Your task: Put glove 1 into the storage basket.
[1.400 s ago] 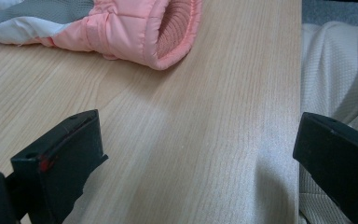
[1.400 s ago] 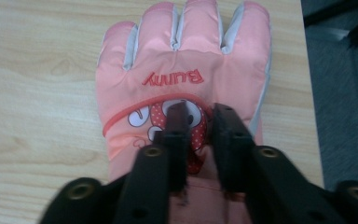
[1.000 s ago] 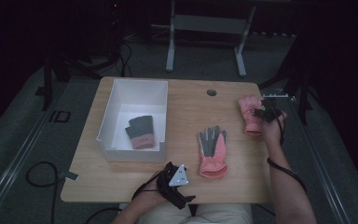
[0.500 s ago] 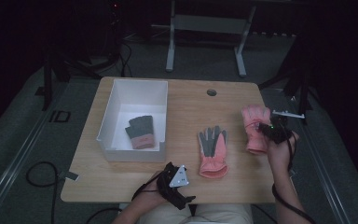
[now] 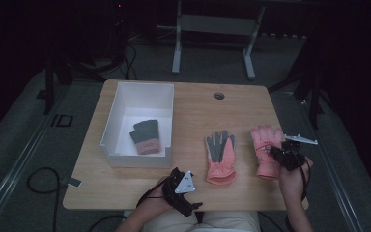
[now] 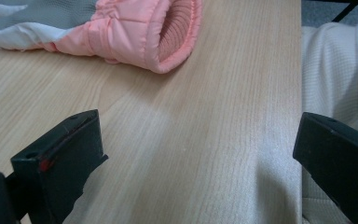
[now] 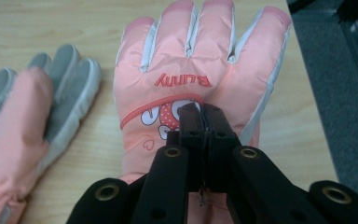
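A pink glove (image 5: 264, 145) (image 7: 200, 70) printed "Bunny" lies back up on the right of the wooden table (image 5: 198, 108). My right gripper (image 5: 276, 152) (image 7: 203, 112) is shut on a pinch of its fabric near the wrist. To its left lies the matching glove (image 5: 221, 157) (image 7: 32, 116) (image 6: 121, 28), grey palm up, fingers pointing away. My left gripper (image 5: 183, 191) (image 6: 196, 154) rests at the table's front edge with its jaws wide open and only bare wood between them, the cuff of the palm-up glove just ahead.
A white box (image 5: 110, 129) stands on the left half of the table with a small grey and pink glove (image 5: 146, 136) inside. The table's right edge runs close beside the held glove. A metal frame (image 5: 212, 29) stands on the floor behind the table.
My right gripper has pulled the pink glove from the far right of the table toward the front, alongside the palm-up glove. The left gripper has kept still.
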A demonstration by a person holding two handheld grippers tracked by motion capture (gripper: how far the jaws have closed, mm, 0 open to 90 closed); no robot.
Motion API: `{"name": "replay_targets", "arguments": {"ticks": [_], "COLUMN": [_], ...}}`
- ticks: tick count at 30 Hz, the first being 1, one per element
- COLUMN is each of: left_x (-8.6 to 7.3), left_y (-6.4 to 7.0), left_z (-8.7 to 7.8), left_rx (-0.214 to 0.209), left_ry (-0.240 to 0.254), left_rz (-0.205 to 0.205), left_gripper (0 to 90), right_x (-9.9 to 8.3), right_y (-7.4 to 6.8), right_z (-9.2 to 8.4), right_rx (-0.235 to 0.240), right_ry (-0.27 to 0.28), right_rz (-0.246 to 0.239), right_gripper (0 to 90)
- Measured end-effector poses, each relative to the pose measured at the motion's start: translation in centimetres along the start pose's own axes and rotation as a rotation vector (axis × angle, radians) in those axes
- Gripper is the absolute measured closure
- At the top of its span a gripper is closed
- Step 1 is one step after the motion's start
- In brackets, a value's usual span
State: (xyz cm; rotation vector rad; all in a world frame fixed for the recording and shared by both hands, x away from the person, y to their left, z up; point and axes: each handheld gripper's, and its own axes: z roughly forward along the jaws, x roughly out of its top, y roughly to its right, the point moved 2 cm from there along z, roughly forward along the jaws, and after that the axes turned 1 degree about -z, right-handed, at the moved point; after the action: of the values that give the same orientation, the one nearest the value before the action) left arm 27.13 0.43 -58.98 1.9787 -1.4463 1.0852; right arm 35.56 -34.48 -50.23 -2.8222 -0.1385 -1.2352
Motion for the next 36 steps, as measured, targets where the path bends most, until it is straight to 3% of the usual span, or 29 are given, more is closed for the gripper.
{"name": "replay_targets", "arguments": {"ticks": [5,10,14,15,20,21,22,23,26,28,34,36], "left_x": [-0.1,-0.1,-0.1,-0.1,-0.1,-0.1,-0.1,-0.1,-0.1,-0.1,0.0,0.0], "left_y": [0.0,0.1,0.1,0.1,0.1,0.1,0.1,0.1,0.1,0.1,0.2,0.2], "left_z": [-0.1,-0.1,-0.1,-0.1,0.0,0.0,0.0,0.0,0.0,0.1,0.1,0.1], "left_rx": [0.001,0.004,0.007,0.010,0.011,0.012,0.012,0.012,0.012,0.012,0.015,0.015], "left_ry": [0.001,-0.001,0.000,-0.001,-0.008,-0.006,-0.008,-0.007,-0.006,-0.011,-0.013,-0.013], "left_rz": [0.002,0.005,0.000,0.000,0.002,0.000,0.000,-0.002,-0.002,0.001,0.003,0.006], "left_gripper": [1.4,1.4,1.4,1.4,1.4,1.4,1.4,1.4,1.4,1.4,1.4,1.4], "right_x": [-1.6,-2.6,-3.0,-3.0,-2.5,-2.2,-2.2,-1.8,-1.5,-1.4,-2.1,-2.5], "right_y": [0.2,0.2,0.2,0.1,0.6,0.9,0.9,1.2,1.7,2.0,2.3,2.3], "right_z": [1.4,2.6,3.2,3.2,2.5,1.8,1.8,1.3,0.8,0.6,1.0,1.6], "right_rx": [-0.001,0.004,0.012,0.011,0.045,0.065,0.065,0.079,0.117,0.114,0.137,0.120], "right_ry": [-0.047,-0.061,-0.059,-0.059,-0.050,-0.030,-0.030,-0.022,-0.006,-0.011,-0.021,-0.032], "right_rz": [0.006,-0.016,-0.059,-0.090,-0.117,-0.137,-0.137,-0.186,-0.223,-0.261,-0.261,-0.268], "right_gripper": [87.8,87.0,85.8,85.3,81.3,75.2,75.2,70.4,66.8,63.5,58.5,58.3]}}
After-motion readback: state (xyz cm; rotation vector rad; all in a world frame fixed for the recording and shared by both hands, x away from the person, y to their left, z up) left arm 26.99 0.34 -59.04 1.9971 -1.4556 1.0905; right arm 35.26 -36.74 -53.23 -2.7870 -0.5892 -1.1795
